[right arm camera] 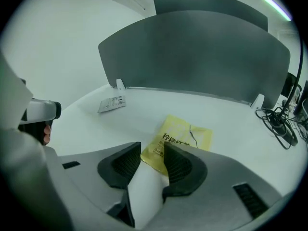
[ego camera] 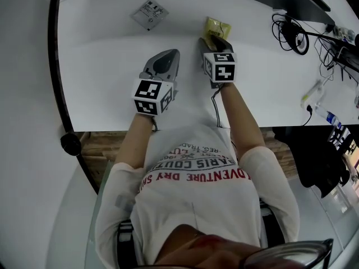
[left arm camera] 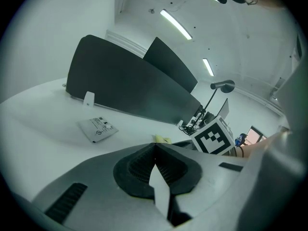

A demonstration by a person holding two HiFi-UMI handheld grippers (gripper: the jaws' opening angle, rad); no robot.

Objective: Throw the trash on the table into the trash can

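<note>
White table (ego camera: 101,88) holds a yellow packet (right arm camera: 187,136). Right gripper (right arm camera: 153,153) spreads its jaws at the packet's corner, ready to pinch. Left gripper (left arm camera: 155,148) sits nearby, pressed together, empty.

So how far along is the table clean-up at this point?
Nothing looks done: the yellow sachet and the white packet both lie on the table. In hand: the right gripper, jaws apart at the sachet's near corner, not gripping it. The left gripper is shut, empty. Left: both pickups; no trash can in view.
</note>
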